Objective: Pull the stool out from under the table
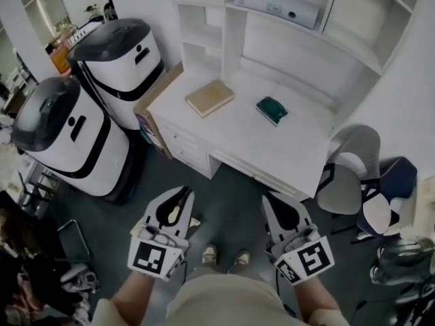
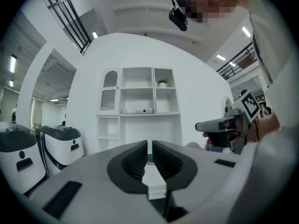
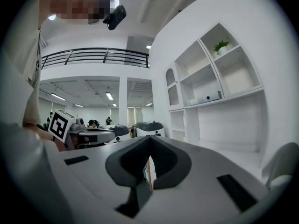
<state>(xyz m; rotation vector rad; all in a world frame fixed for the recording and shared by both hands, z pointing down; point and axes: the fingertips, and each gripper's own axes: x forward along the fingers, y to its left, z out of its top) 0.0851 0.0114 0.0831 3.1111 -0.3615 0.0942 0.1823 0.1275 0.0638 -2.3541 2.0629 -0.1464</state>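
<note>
With your left gripper (image 1: 182, 194) and right gripper (image 1: 273, 200) both closed on nothing, approach the stool (image 1: 348, 175) at the table's (image 1: 272, 148) right front corner (likely light, rigid) and clamp its seat edge.

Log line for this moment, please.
left gripper: shut, empty | right gripper: shut, empty | both held before desk | stool: not visible

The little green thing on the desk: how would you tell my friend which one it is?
Find the big white desk with the shelves above it. Two things lie on its top: a tan book on the left and, apart from it on the right, the dark green thing. It is the smaller of the two and the only green one.
</note>
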